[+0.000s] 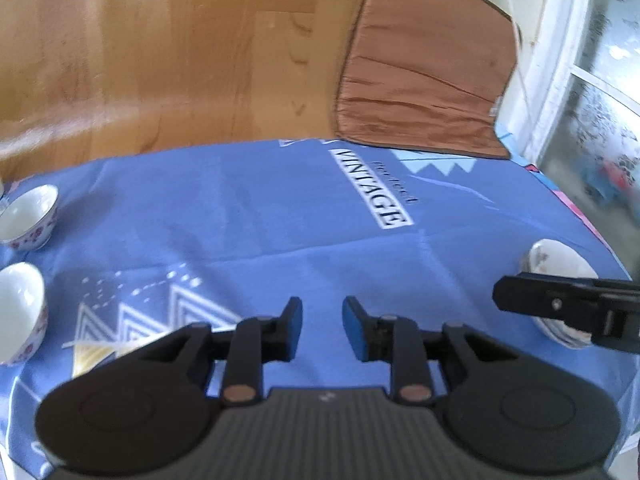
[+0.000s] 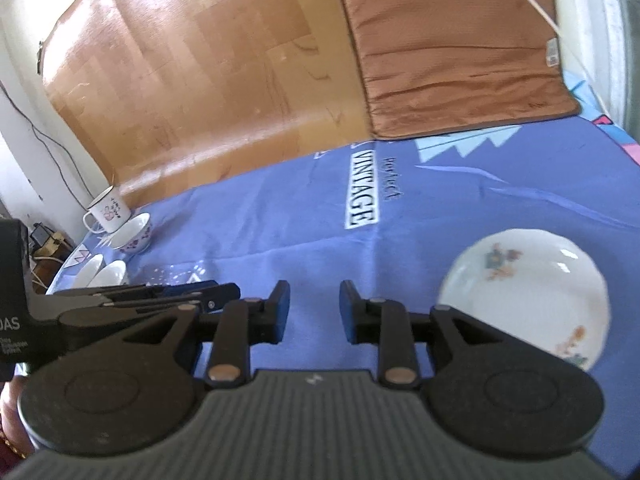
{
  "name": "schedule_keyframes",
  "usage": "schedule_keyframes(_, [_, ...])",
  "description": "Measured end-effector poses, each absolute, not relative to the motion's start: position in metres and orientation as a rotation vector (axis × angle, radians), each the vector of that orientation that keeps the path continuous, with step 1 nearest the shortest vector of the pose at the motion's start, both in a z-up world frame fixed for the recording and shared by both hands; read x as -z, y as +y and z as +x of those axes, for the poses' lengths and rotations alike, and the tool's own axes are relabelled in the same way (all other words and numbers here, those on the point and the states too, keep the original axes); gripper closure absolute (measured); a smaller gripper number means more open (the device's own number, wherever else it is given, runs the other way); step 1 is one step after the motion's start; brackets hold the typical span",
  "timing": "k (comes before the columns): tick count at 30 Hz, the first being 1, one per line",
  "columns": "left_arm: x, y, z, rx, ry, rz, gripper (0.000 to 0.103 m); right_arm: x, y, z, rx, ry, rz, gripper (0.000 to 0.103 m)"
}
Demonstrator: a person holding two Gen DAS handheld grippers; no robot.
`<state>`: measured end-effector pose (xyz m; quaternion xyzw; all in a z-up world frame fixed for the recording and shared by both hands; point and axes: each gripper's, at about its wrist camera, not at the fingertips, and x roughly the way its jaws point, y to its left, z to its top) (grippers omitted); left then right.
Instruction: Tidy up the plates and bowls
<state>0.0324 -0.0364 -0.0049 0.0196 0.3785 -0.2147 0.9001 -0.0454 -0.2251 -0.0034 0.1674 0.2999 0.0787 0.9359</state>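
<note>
In the left wrist view my left gripper (image 1: 322,328) hovers open over the blue tablecloth (image 1: 248,224), with nothing between its blue pads. Two white bowls with red flower patterns (image 1: 30,216) (image 1: 20,308) stand at the cloth's left edge. A white flowered plate (image 1: 560,268) lies at the right, partly hidden by my right gripper (image 1: 504,296). In the right wrist view my right gripper (image 2: 315,312) is open and empty, left of the plate (image 2: 528,292). The left gripper (image 2: 224,294) reaches in from the left. The bowls (image 2: 134,234) (image 2: 102,274) sit far left.
A white enamel mug (image 2: 108,212) stands behind the bowls at the cloth's far left corner. A brown cushion (image 2: 460,52) overlaps the cloth's far right edge, on a wooden mat (image 2: 180,80). A white window frame (image 1: 560,60) rises at the right.
</note>
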Motion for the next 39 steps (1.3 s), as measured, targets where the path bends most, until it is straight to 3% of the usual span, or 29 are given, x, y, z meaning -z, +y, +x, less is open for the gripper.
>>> schedule_keyframes(19, [0.019, 0.005, 0.009, 0.429, 0.700, 0.089, 0.077, -0.015, -0.221, -0.024, -0.045, 0.533, 0.353, 0.072])
schedule_keyframes(39, [0.043, 0.134, -0.006, 0.272, 0.688, -0.138, 0.069, 0.015, -0.122, -0.002, -0.294, 0.687, 0.157, 0.071])
